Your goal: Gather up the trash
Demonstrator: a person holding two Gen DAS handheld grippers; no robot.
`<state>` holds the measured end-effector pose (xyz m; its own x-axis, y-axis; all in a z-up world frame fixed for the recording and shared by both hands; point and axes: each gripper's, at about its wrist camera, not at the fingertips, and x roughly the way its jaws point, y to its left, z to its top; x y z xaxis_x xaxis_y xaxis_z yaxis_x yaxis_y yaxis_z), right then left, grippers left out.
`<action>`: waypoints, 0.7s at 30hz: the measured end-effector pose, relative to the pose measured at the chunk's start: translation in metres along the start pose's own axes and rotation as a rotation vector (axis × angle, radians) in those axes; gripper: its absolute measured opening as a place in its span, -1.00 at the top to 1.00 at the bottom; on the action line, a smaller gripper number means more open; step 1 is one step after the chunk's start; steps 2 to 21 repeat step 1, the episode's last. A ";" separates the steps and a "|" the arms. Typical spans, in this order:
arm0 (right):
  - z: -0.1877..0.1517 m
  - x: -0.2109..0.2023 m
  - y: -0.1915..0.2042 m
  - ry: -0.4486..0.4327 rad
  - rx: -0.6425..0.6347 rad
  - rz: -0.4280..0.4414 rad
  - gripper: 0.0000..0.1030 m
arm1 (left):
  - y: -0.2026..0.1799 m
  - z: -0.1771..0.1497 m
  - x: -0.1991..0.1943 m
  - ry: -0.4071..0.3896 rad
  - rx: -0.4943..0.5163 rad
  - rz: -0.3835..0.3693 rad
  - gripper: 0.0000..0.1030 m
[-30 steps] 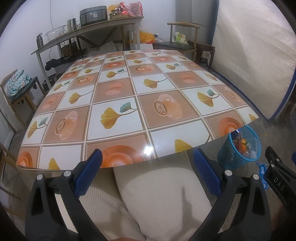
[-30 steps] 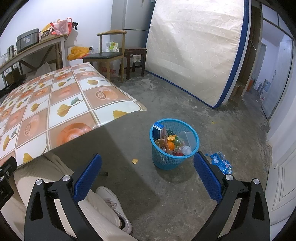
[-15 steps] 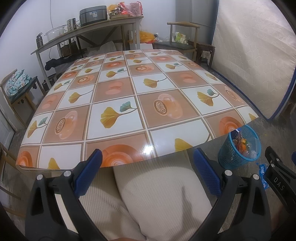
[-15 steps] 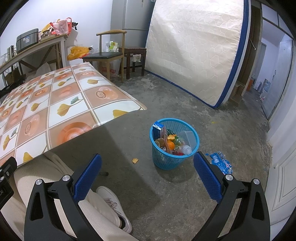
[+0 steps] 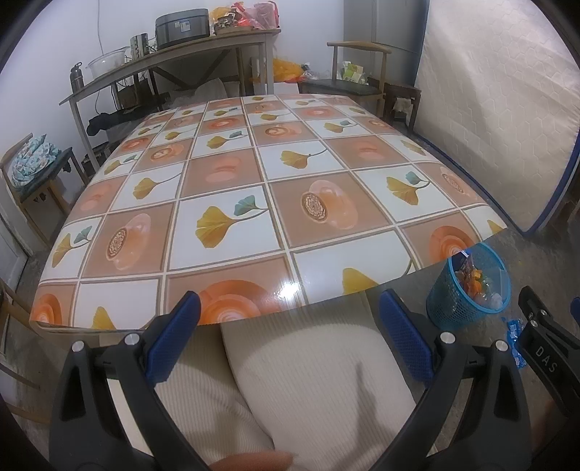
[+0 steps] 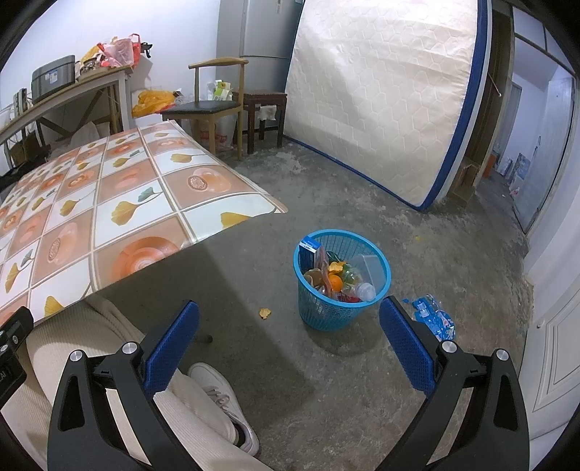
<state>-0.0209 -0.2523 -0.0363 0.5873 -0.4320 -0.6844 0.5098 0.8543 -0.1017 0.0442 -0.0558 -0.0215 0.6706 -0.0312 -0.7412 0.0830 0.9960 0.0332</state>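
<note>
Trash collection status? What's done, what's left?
Done: the table shows no trash, and the blue basket already holds a bottle, wrappers and peel. In hand: nothing; left gripper and right gripper both have jaws open. Left: the orange scrap and blue wrapper on the floor beside the basket.

A grey concrete floor [image 6: 362,203], white walls [image 6: 108,21]; a mattress [image 6: 380,90] leans upright beside a fridge [image 6: 261,32], chair [image 6: 214,105] and stool [image 6: 262,98].
</note>
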 end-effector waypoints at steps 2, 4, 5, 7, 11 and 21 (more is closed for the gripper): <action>0.000 0.000 0.000 0.000 0.000 0.000 -0.88 | 0.000 0.000 0.000 0.000 0.000 0.000 -0.84; 0.000 0.000 0.000 0.000 0.000 0.000 -0.88 | 0.000 0.000 0.000 0.000 0.000 0.000 -0.84; 0.000 0.000 0.000 0.000 0.000 0.000 -0.88 | 0.000 0.000 0.000 0.000 0.000 0.000 -0.84; 0.000 0.000 0.000 0.000 0.000 0.000 -0.88 | 0.000 0.000 0.000 0.000 0.000 0.000 -0.84; 0.000 0.000 0.000 0.000 0.000 0.000 -0.88 | 0.000 0.000 0.000 0.000 0.000 0.000 -0.84; 0.000 0.000 0.000 0.000 0.000 0.000 -0.88 | 0.000 0.000 0.000 0.000 0.000 0.000 -0.84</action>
